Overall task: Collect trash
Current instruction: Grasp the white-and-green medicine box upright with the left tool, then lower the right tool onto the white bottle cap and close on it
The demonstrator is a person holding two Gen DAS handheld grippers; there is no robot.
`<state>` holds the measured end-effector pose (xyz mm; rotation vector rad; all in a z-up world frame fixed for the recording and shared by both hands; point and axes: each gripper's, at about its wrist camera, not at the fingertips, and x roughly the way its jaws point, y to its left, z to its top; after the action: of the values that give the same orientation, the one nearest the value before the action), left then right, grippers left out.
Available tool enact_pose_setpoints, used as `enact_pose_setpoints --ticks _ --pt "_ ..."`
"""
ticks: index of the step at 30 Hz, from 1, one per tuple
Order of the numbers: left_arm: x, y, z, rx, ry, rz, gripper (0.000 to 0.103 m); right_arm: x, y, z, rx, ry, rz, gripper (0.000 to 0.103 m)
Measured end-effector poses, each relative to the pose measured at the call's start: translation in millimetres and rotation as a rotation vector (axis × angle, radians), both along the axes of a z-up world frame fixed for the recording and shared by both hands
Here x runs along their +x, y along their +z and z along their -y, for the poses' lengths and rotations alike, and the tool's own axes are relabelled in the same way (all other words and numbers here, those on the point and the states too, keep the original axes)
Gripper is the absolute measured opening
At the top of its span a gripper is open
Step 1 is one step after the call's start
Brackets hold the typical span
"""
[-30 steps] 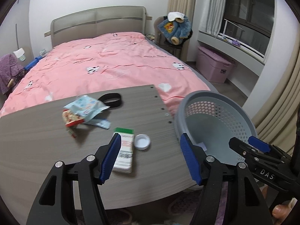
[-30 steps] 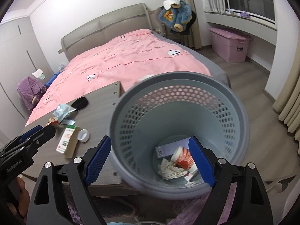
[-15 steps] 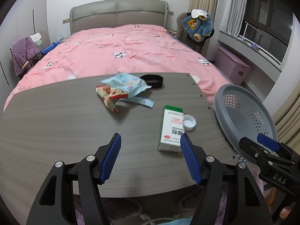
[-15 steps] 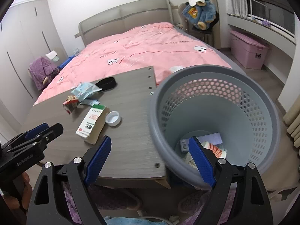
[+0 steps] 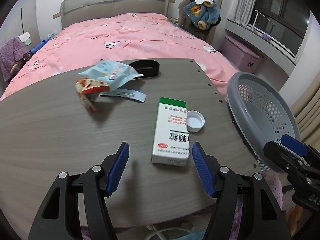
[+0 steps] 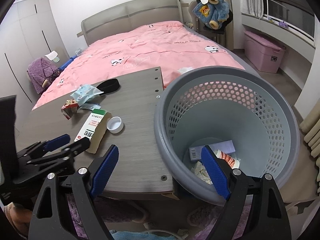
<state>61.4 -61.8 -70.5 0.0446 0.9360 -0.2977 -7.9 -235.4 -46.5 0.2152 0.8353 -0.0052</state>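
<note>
A white and green medicine box (image 5: 171, 130) lies on the grey wooden table (image 5: 60, 136), with a white bottle cap (image 5: 195, 121) beside it. Farther back lie a red snack wrapper (image 5: 90, 89) and a light blue packet (image 5: 109, 75). My left gripper (image 5: 160, 168) is open and empty just in front of the box. My right gripper (image 6: 158, 170) is open, its jaws straddling the near rim of a grey perforated basket (image 6: 270, 120) at the table's right edge. The basket holds several pieces of trash (image 6: 224, 157). The box (image 6: 91, 125) and cap (image 6: 115, 124) also show in the right wrist view.
A black band (image 5: 146, 68) lies at the table's far edge. A bed with a pink cover (image 5: 130, 36) stands behind the table. A pink storage bin (image 6: 264, 52) and a chair with a blue jacket (image 6: 213, 14) stand at the right.
My left gripper has swung left from the basket to over the table and now faces the medicine box closely. The basket has moved to the right in both views.
</note>
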Motion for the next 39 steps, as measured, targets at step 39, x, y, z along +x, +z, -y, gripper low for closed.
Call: enact_pose_setpoints --ticks 39 --pt "-1.5 27.9 -68.0 0.011 0.169 0.103 0.038 60.4 -11.1 -69.6 -0.054 0.168 -0.018 0.083"
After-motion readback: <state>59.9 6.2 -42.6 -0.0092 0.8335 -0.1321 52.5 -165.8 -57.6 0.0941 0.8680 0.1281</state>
